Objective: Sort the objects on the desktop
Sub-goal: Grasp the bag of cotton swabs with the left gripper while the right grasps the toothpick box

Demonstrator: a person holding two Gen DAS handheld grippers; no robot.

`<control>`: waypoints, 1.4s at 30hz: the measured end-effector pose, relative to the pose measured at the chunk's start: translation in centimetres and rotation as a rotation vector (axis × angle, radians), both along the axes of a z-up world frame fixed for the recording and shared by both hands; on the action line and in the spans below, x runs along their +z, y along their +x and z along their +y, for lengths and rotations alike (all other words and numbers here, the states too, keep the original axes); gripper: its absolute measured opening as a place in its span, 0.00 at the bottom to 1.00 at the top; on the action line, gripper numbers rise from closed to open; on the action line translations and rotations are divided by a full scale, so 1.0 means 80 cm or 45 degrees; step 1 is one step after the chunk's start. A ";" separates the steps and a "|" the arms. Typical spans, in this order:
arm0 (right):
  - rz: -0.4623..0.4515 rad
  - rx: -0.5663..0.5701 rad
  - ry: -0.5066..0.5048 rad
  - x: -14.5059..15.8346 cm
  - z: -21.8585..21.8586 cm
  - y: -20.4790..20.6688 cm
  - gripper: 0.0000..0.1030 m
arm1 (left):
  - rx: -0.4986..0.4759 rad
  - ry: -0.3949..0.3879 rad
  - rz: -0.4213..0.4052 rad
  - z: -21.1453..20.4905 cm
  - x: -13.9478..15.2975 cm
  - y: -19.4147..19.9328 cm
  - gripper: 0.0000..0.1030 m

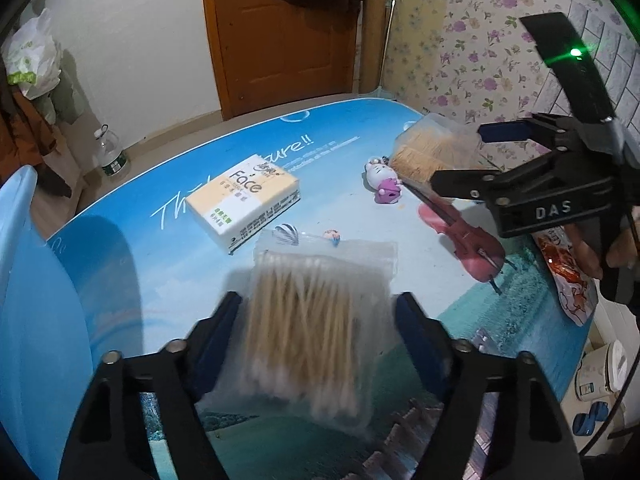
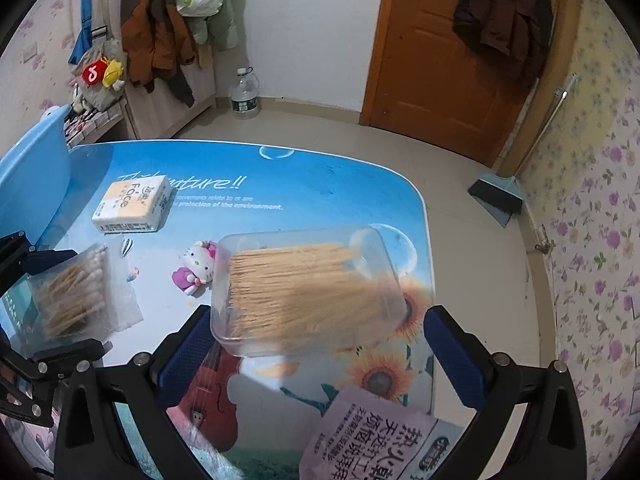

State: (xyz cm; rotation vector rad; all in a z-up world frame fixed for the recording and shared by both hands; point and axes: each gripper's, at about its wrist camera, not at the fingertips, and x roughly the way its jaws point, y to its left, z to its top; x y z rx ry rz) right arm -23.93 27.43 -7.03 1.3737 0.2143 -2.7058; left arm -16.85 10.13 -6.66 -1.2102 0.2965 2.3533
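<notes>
— Left tongs (image 1: pixel 320 312) squeeze the bag of cotton swabs (image 1: pixel 316 320); it sits between both blue fingers (image 1: pixel 218 340), and it looks blurry.
— What about the right tongs (image 2: pixel 320 320)?
— Spread wide around the clear box of toothpicks (image 2: pixel 308 288); one finger touches the box at 9 o'clock; at 3 o'clock I see a gap.
— Where are the other things?
— On the blue table (image 2: pixel 328 184); from the box, the tissue pack (image 2: pixel 132 208) is at 10 o'clock, the kitty toy (image 2: pixel 196 266) at 9 o'clock, the red toy violin (image 2: pixel 212 400) at 7 o'clock, the snack packet (image 2: pixel 380 440) at 5 o'clock.
</notes>
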 end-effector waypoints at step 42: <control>-0.009 -0.071 -0.080 0.010 -0.008 0.002 0.90 | 0.024 0.061 0.050 -0.017 0.011 0.014 0.27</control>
